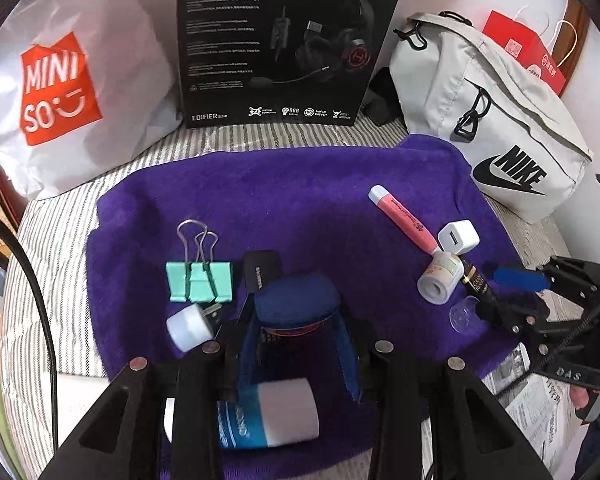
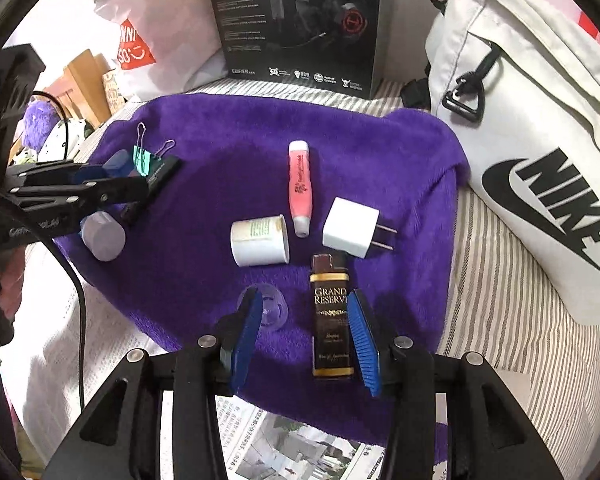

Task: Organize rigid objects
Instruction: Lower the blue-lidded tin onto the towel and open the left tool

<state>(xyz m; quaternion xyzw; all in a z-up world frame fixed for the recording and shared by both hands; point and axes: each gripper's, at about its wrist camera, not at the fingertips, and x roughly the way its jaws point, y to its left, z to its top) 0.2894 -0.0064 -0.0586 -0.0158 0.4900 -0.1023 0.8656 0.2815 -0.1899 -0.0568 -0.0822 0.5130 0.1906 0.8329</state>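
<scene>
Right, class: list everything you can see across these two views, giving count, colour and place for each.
towel: one, purple, spread over striped cloth
binder clip: one, mint, towel's left
flat case: one, black, beside clip
round plug: one, white, below clip
bottle: one, blue-white, near edge
pink tube: one, centre
USB charger: one, white, right of tube
jar: one, white, lying on its side
Grand Reserve lighter: one, brown-black
suction cup: one, clear
Edifier box: one, black, behind
Nike bag: one, white, right
Miniso bag: one, white, left
newspaper: under towel
left tool: around blue-capped container
right tool: open, over lighter
</scene>
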